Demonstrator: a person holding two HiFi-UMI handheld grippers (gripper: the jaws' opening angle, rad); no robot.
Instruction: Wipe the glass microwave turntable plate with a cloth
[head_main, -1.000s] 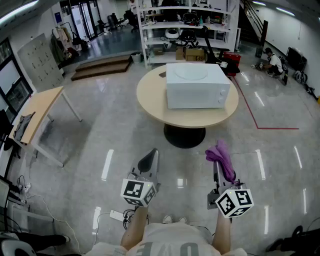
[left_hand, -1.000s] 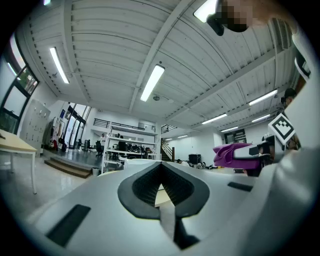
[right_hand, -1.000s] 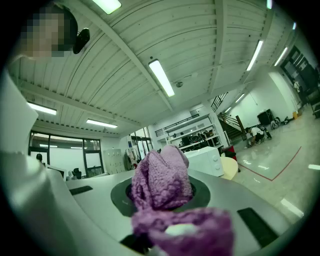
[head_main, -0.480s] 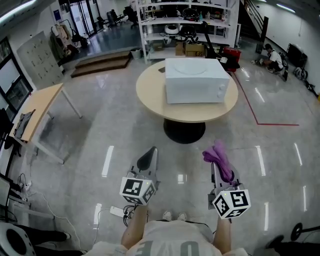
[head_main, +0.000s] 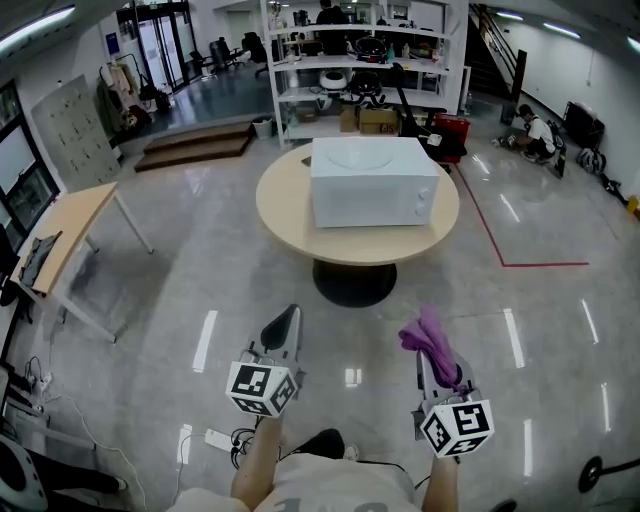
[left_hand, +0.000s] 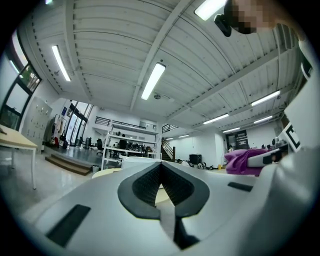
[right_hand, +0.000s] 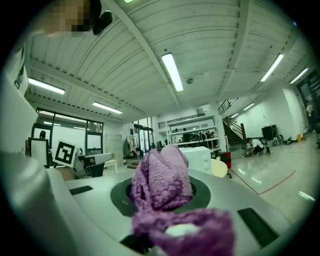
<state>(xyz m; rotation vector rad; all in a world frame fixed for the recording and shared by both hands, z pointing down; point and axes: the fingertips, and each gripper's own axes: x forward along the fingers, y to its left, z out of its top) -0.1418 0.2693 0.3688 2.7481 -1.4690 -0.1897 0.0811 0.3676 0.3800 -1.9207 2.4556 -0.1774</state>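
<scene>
A white microwave (head_main: 370, 181) stands shut on a round beige table (head_main: 290, 216) ahead of me; the glass turntable plate is not in sight. My right gripper (head_main: 430, 338) is shut on a purple cloth (head_main: 428, 336), which bunches up over its jaws in the right gripper view as the purple cloth (right_hand: 162, 182). My left gripper (head_main: 283, 325) is shut with nothing in it; its dark pads (left_hand: 161, 186) meet. Both grippers are held low over the floor, well short of the table. In the left gripper view the cloth (left_hand: 243, 161) shows at the right.
A shelving rack (head_main: 360, 70) with boxes stands behind the table. A wooden desk (head_main: 60, 235) is at the left. Red tape (head_main: 510, 250) marks the glossy floor at the right, where a person (head_main: 532, 133) crouches far off. A power strip (head_main: 218, 439) lies by my feet.
The table and microwave have come nearer and shifted left in the head view as I walk toward them. Both grippers keep their hold and pose.
</scene>
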